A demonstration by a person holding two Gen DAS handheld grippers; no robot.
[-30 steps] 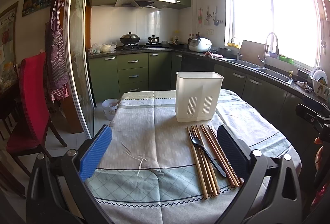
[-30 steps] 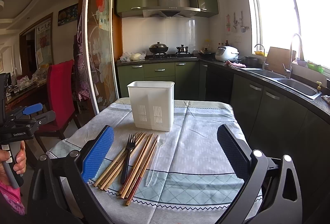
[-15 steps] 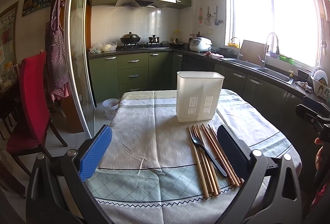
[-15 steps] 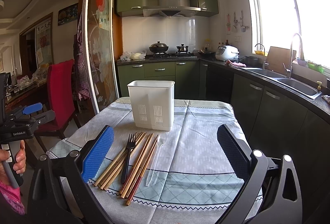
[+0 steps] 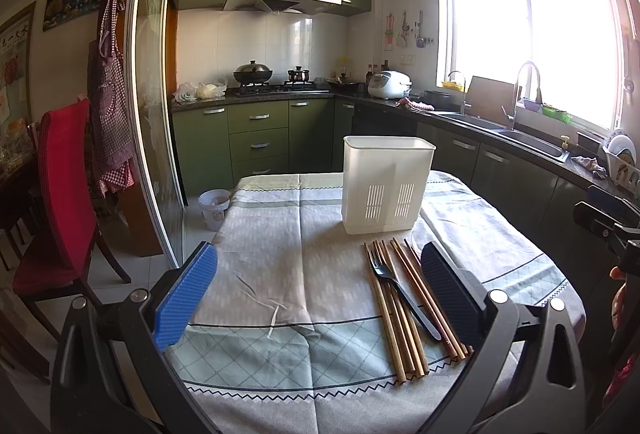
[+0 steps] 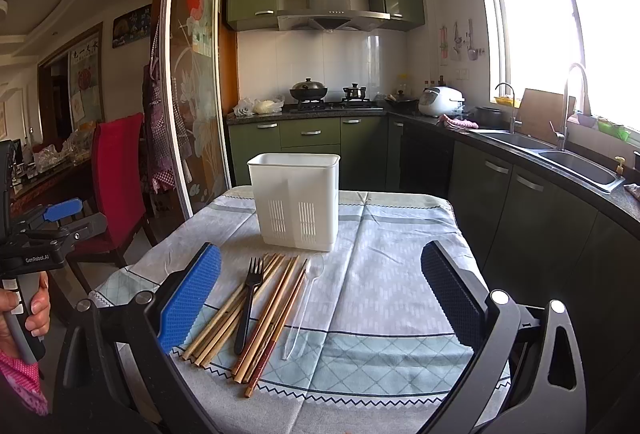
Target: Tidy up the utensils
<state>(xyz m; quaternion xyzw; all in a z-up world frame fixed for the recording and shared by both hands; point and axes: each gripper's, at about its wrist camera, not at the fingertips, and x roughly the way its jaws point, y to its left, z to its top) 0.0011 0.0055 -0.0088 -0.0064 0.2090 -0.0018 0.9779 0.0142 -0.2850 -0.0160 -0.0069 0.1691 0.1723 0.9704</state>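
Left gripper (image 5: 319, 288): jaws spread wide, nothing between the pads, held level above the near edge of the table (image 5: 256, 386) and aimed along its length. Its right finger overlaps the right side of the utensil bundle in the left wrist view; contact cannot be confirmed.

Right gripper (image 6: 321, 288): jaws likewise wide apart and holding nothing, poised level over the near table edge. The person's left hand (image 6: 34, 308) is wrapped around the other tool's handle at the far left of the right wrist view.

Utensils lie flat on the checked tablecloth (image 6: 384, 314), just ahead of both grippers. The wooden chopsticks (image 6: 244, 310) fan slightly, tips toward the holder. A black fork (image 6: 249, 300) rests on top of them, tines pointing away. A clear plastic spoon (image 6: 304, 304) lies just beside the bundle on its right.

Beyond them, the white utensil holder (image 6: 295, 200) stands upright at mid-table, slotted side facing the cameras, near the chopstick tips.
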